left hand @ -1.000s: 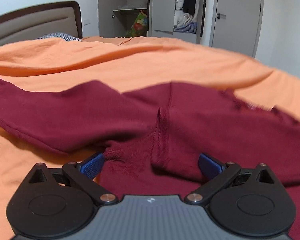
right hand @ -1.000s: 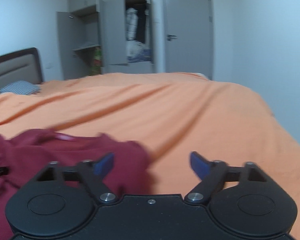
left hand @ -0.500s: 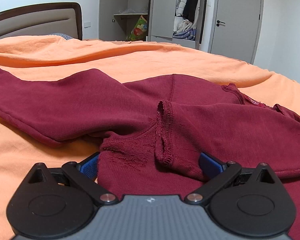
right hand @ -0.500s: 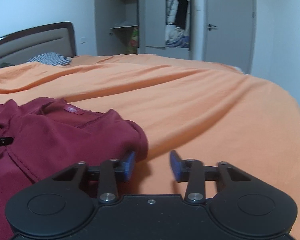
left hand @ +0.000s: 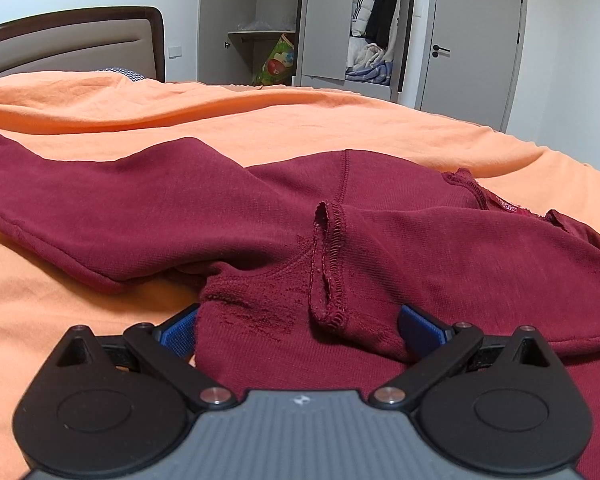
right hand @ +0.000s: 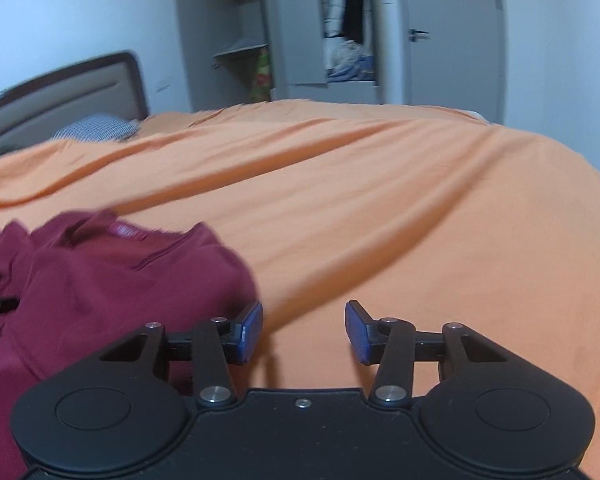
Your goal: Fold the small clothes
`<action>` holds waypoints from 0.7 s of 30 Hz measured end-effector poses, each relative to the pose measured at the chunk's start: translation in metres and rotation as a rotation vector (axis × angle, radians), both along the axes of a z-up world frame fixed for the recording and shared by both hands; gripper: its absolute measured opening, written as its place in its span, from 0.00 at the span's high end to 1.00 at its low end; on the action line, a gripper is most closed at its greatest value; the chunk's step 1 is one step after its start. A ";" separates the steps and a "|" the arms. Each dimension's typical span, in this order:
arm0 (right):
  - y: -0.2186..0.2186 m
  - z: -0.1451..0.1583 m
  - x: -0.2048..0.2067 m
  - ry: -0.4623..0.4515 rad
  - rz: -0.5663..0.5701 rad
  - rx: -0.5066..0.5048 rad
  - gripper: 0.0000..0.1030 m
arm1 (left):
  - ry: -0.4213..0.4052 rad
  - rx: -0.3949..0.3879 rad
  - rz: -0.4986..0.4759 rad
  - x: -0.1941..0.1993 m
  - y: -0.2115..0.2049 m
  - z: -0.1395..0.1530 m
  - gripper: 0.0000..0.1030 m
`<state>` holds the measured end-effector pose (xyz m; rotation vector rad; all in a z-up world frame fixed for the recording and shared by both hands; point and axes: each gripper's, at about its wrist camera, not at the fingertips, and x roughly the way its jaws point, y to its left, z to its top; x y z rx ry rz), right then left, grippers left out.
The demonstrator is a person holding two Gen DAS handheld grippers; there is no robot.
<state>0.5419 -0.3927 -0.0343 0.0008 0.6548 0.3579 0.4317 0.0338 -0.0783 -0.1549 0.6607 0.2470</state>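
Left wrist view: the left claw (left hand: 298, 330) sits low over the bed, its jaws spread wide with a bunch of the maroon shirt (left hand: 380, 240) lying between them. The blue pads (left hand: 178, 334) stand clear on either side of the cloth, not pinching it. Just ahead of the claw a sleeve cuff (left hand: 328, 264) lies folded back across the shirt's body. A second sleeve runs off ahead and to the left over the orange sheet (left hand: 260, 120). The neckline with its label (left hand: 506, 206) lies ahead to the right. Far beyond stand a headboard (left hand: 72, 40) and an open wardrobe (left hand: 320, 20).

Right wrist view: the right claw (right hand: 304, 332) hangs over bare sheet (right hand: 380, 200), jaws parted with nothing between them. The shirt (right hand: 100, 280) lies to the claw's left, its edge just beside the left pad (right hand: 250, 332). A pillow (right hand: 94, 132) shows far ahead to the left. This view is slightly blurred.
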 end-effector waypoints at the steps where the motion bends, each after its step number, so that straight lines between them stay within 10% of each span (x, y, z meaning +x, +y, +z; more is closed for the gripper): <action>1: -0.005 0.000 0.000 0.001 -0.016 0.022 0.53 | -0.001 0.000 0.000 0.000 0.000 0.000 0.00; 13: 0.015 -0.004 -0.001 0.014 0.126 0.126 0.58 | -0.003 0.008 0.001 0.000 -0.002 -0.002 0.00; 16: 0.018 -0.008 0.005 0.045 0.152 0.169 0.98 | -0.004 0.007 0.001 0.000 -0.002 -0.002 0.00; 21: 0.018 0.007 -0.006 -0.049 0.136 0.139 0.99 | -0.004 0.008 0.001 0.000 -0.002 -0.002 0.00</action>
